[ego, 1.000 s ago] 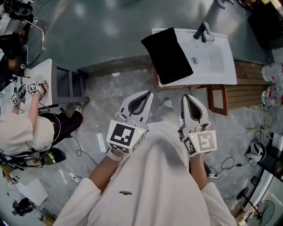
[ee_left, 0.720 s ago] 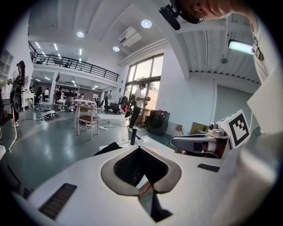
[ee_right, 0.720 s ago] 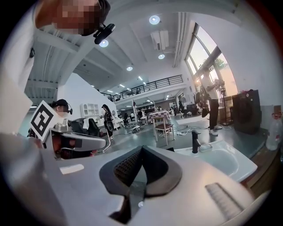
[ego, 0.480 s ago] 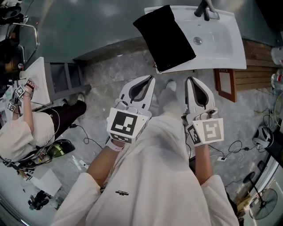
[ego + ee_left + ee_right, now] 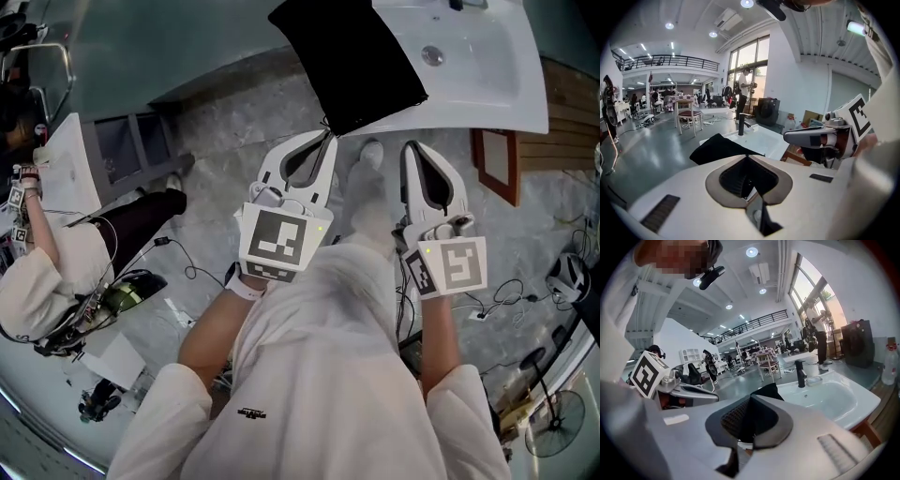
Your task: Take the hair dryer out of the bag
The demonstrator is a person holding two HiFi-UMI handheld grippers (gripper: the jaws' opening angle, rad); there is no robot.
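Both grippers are empty right now. The left gripper [image 5: 323, 142] has its jaws pressed together on nothing, and the right gripper [image 5: 413, 148] is the same, closed up with nothing in it. They sit side by side mid-frame in the head view, pointing toward 12 o'clock at the black bag [image 5: 352, 56], which lies flat on the left edge of the white sink [image 5: 487, 80].

Can't see the hair dryer anywhere, so my guess is it's inside that bag. If it were me, I'd open the jaws before getting there and find the bag's mouth (can't tell which side it's on). Then pin one edge with the left, reach in with the right, and watch the bag doesn't slide off that edge.

Room-wise: grey marbled floor [image 5: 216, 187], another person [image 5: 42, 272] sitting at 9 o'clock, loose cables [image 5: 487, 309] around 3, and a fan [image 5: 548, 436] near 5.
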